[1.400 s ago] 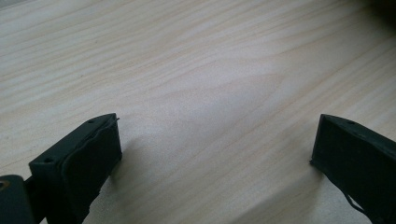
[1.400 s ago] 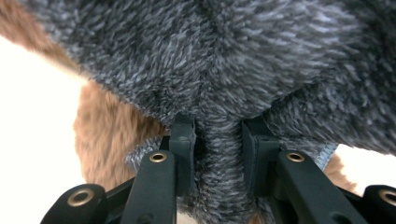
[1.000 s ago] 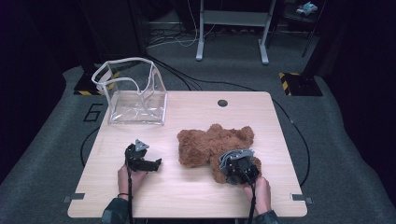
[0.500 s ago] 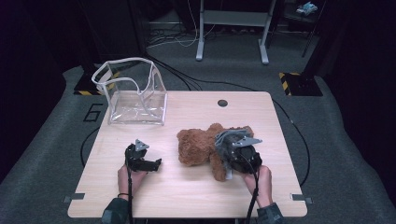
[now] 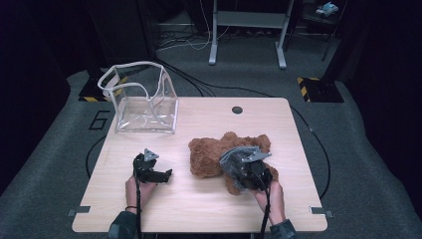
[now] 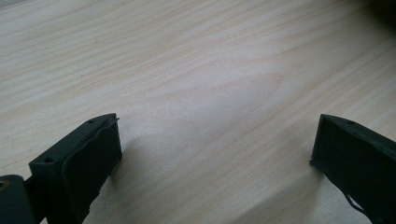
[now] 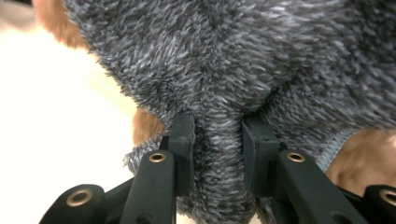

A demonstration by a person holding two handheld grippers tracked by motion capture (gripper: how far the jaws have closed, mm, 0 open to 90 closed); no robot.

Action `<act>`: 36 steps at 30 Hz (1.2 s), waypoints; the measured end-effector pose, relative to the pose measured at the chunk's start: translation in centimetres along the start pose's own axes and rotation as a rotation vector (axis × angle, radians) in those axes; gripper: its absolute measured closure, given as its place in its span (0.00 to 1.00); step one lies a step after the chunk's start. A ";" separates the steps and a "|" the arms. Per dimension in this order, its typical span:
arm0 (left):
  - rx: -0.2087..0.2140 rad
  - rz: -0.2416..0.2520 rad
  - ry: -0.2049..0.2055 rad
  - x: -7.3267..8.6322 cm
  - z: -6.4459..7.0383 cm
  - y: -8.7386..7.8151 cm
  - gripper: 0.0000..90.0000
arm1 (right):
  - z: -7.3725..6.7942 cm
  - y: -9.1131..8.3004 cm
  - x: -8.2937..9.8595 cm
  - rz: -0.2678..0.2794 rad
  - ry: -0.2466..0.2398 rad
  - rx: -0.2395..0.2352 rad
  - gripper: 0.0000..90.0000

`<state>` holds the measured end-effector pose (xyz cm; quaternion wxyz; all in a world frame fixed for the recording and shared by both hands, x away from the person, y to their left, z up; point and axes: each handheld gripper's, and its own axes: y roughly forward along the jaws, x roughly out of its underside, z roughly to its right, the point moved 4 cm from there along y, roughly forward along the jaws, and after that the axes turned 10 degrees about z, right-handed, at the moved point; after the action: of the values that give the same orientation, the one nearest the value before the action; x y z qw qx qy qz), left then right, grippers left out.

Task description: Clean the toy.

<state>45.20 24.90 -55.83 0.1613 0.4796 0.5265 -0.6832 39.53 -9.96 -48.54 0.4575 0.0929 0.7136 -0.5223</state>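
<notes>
A brown teddy bear [image 5: 208, 157] lies on the right half of the wooden table [image 5: 199, 209], wearing a grey fuzzy garment [image 5: 238, 158]. My right gripper [image 5: 250, 173] sits over the bear's near side. In the right gripper view its jaws [image 7: 217, 126] are shut on a pinched fold of the grey garment [image 7: 243, 56], with brown fur [image 7: 142, 126] showing beside it. My left gripper [image 5: 158, 175] rests low over bare table left of the bear. Its jaws [image 6: 215, 140] stand wide open with only wood between them.
A clear plastic bag [image 5: 144, 99] with white trim stands open at the table's back left. A dark round grommet [image 5: 237, 109] sits near the back edge. Table legs and cables are on the carpet beyond.
My right gripper has drawn the grey garment up, so the grey fabric now shows on top of the bear. The bear has shifted and bunched slightly. The left gripper has stayed still.
</notes>
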 end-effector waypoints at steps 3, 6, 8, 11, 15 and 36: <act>0.000 -0.001 0.001 0.0 0.0 0.0 0.01 | -0.4 -0.1 0.9 -0.011 0.005 -0.024 0.77; 0.000 -0.001 0.001 0.0 0.0 0.0 0.01 | -0.8 -0.2 1.8 -0.029 0.014 -0.036 0.77; 0.000 -0.001 0.001 0.0 0.0 0.0 0.01 | -1.1 -0.1 2.5 -0.047 0.012 -0.049 0.77; 0.000 0.000 0.000 0.0 0.0 0.0 0.01 | -1.2 -0.1 3.5 -0.084 0.010 -0.055 0.77; 0.000 0.000 0.000 0.0 0.0 0.0 0.01 | -0.9 -0.8 3.7 -0.082 0.007 -0.038 0.77; 0.001 -0.001 0.001 0.0 0.0 0.0 0.01 | -3.1 0.8 -3.5 -0.011 -0.091 -0.019 0.76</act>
<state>45.19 24.92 -55.82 0.1605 0.4799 0.5266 -0.6831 40.27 -5.86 -46.33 0.4875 0.0609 0.6976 -0.5216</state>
